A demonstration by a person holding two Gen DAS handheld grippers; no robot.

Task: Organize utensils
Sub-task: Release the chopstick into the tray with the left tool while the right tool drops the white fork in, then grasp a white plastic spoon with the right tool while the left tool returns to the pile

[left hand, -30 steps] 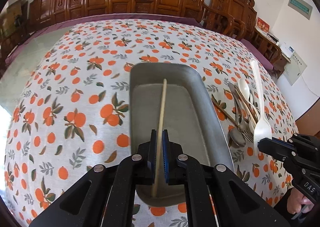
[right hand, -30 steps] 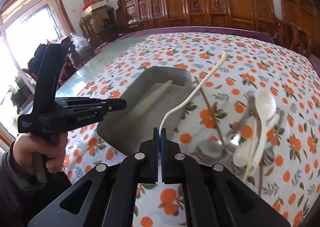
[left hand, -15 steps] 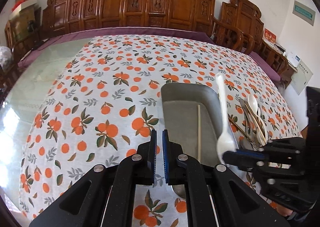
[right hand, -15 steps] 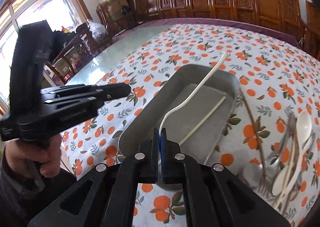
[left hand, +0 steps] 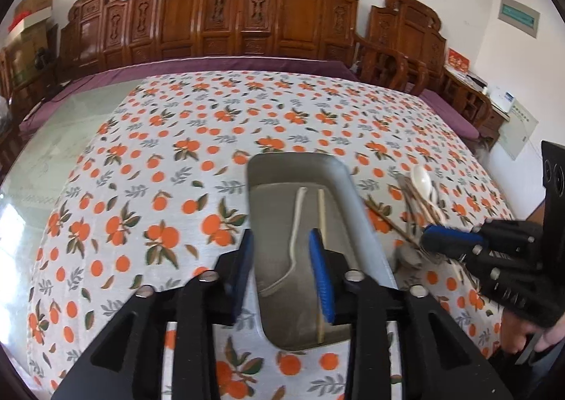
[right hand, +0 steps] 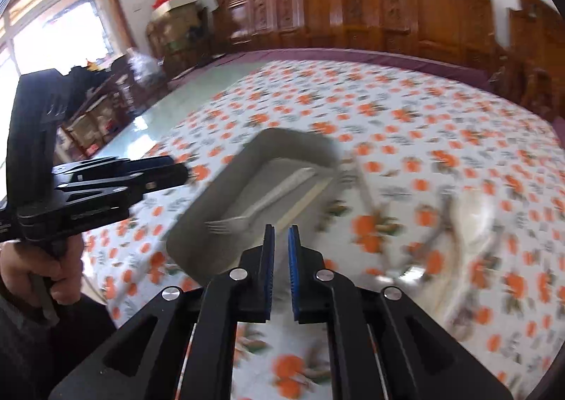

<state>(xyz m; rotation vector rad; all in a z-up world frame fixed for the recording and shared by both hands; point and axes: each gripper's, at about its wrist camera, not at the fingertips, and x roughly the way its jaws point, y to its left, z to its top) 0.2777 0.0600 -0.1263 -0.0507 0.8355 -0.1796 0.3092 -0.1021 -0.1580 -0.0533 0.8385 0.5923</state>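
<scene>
Both jaws apart, empty; pile (left hand: 420, 202) right of tray (left hand: 367, 223), beside right gripper (left hand: 429, 236), nearer than left gripper (left hand: 282, 271); long axes away.

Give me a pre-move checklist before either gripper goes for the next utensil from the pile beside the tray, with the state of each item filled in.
1. Left gripper free: ok, jaws wide apart with nothing between them.
2. Right gripper free: ok, a narrow gap shows between its pads and nothing is in it.
3. White plastic fork in the metal tray: ok, it lies flat on the tray floor.
4. Chopstick in the tray: ok, it lies alongside the fork.
5. Utensil pile within view: ok in the left wrist view, on the tablecloth right of the tray.
6. Which piece sits on top and can be lifted alone: cannot tell, the right wrist view is motion-blurred.
</scene>
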